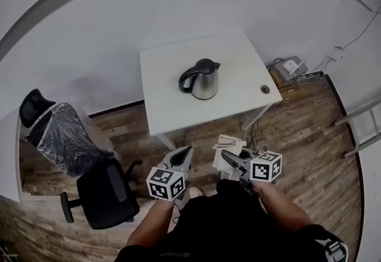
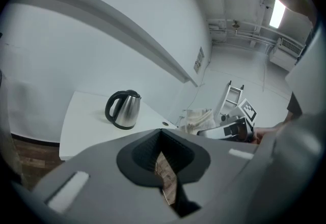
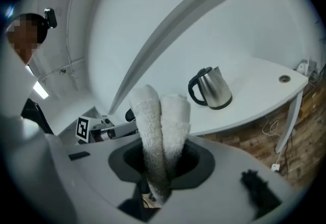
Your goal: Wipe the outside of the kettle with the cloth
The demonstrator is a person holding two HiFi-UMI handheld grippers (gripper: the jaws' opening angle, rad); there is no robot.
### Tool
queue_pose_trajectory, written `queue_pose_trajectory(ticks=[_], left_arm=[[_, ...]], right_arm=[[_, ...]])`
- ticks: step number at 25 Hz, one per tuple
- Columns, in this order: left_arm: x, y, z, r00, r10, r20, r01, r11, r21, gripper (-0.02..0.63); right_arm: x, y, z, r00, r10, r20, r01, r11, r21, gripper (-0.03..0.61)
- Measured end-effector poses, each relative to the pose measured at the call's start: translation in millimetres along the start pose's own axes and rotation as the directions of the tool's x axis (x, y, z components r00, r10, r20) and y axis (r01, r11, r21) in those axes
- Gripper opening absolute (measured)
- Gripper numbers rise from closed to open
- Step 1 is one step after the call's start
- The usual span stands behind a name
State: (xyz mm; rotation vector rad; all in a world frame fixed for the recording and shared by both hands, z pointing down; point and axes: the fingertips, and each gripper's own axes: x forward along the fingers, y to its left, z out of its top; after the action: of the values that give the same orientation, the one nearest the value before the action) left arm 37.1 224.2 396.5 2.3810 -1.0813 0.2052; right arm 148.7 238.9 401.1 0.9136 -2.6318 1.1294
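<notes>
kettle (image 1: pixel 201 79) stands upright near the middle of the white table (image 1: pixel 172 106), handle to the view's left, well apart from both grippers. right gripper (image 3: pixel 160 167) is clamped on a folded white cloth (image 3: pixel 162 116). left gripper (image 2: pixel 162 139) has its jaws together, nothing between them. judgement: the cloth is soft and light. the steel body looks smooth and rigid and will likely slide under wiping. steady it at the black handle.
</notes>
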Motion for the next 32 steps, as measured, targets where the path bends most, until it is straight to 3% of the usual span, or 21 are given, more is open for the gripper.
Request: queue_pose_trajectory(ticks=[4,6,11,14,22,32], left_arm=[[-5,-8,11,0.999,0.031,0.023,-0.032,0.999,0.039,0.005],[-7,-4,14,0.997,0.068,0.033,-0.069,0.997,0.04,0.005],[3,-1,14,0.984,0.17,0.043,-0.17,0.985,-0.003,0.006],[19,-14,17,0.98,0.192,0.05,-0.193,0.981,0.018,0.006],[48,-59,-5,0.982,0.191,0.001,-0.19,0.978,0.083,0.006],[50,-65,5,0.976,0.218,0.014,-0.219,0.972,0.086,0.006]], right_arm=[[-30,-2,3,0.996,-0.085,0.009,0.085,0.982,-0.168,0.097],[-42,-6,8,0.995,-0.092,0.032,0.097,0.975,-0.201,0.097],[-63,-25,25,0.997,-0.072,0.042,0.079,0.972,-0.219,0.095],[-76,-39,39,0.996,-0.069,0.053,0.08,0.966,-0.245,0.095],[-88,-60,51,0.998,-0.039,0.044,0.05,0.961,-0.271,0.095],[-92,-71,47,1.0,-0.022,0.018,0.026,0.964,-0.266,0.095]])
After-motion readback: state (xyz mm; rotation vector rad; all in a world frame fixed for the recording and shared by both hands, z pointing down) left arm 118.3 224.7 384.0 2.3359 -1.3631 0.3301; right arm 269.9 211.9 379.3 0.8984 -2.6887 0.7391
